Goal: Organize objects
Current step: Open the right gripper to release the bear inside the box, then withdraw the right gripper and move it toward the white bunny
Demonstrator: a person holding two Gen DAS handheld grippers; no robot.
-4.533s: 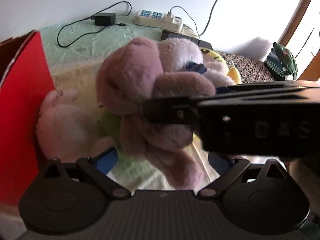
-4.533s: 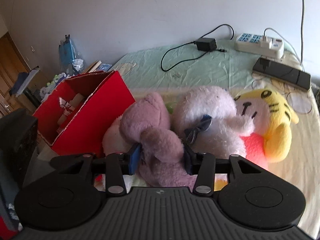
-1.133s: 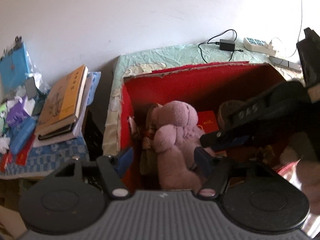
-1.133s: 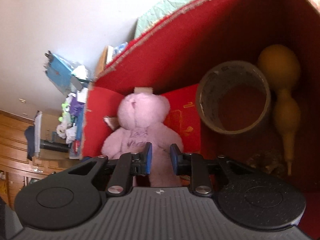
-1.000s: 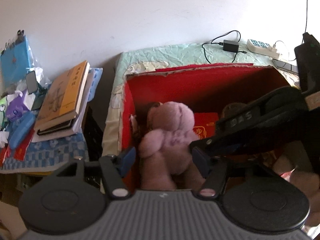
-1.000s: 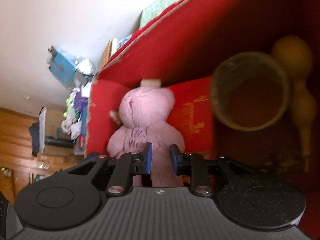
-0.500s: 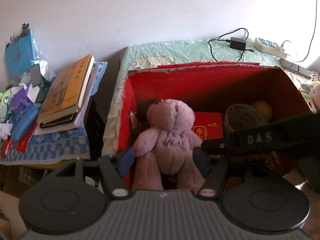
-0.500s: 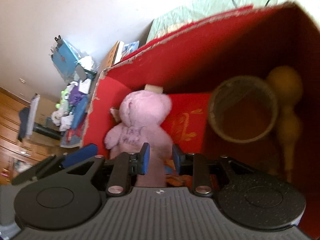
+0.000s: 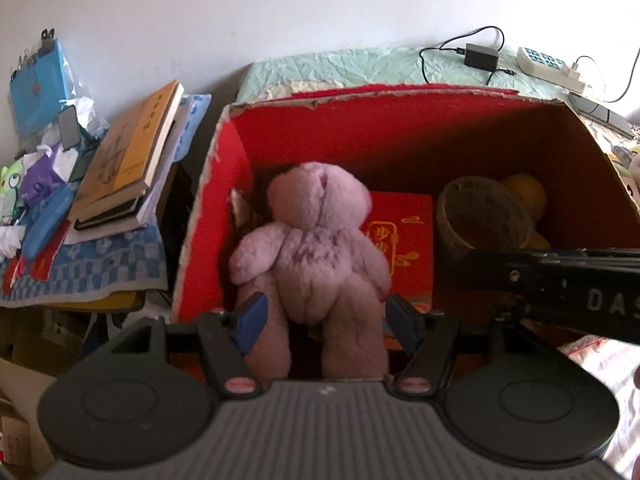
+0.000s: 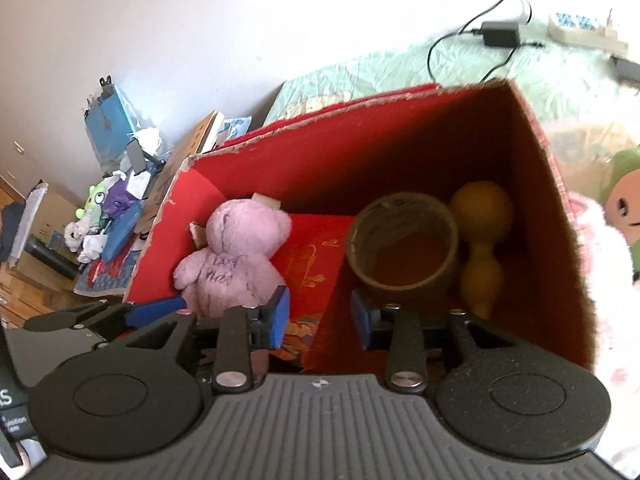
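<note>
From my left wrist camera, the left gripper (image 9: pixel 326 322) has its blue pads spread wide, one on each side of the pink teddy bear (image 9: pixel 310 256); whether they touch its legs I cannot tell. The bear's feet are hidden behind the gripper body. It sits with its back to me at the left end of the red cardboard box (image 9: pixel 400 120). I count one bear, one red booklet (image 9: pixel 404 240) under it, one tape roll (image 9: pixel 480 216) and one yellow gourd (image 9: pixel 526 196), half hidden behind the roll. The other tool crosses the right edge as a dark bar. Beside the box a stack of books (image 9: pixel 128 160) lies on a checked cloth; behind it a pale green sheet carries a power strip (image 9: pixel 550 68) against a white wall.

From my right wrist camera, the right gripper (image 10: pixel 320 316) stands parted above the box interior with nothing between its pads. The bear leans in the left corner, the roll and gourd to its right. The picture is blurred at the right edge, where something pink and fluffy is cut off.
</note>
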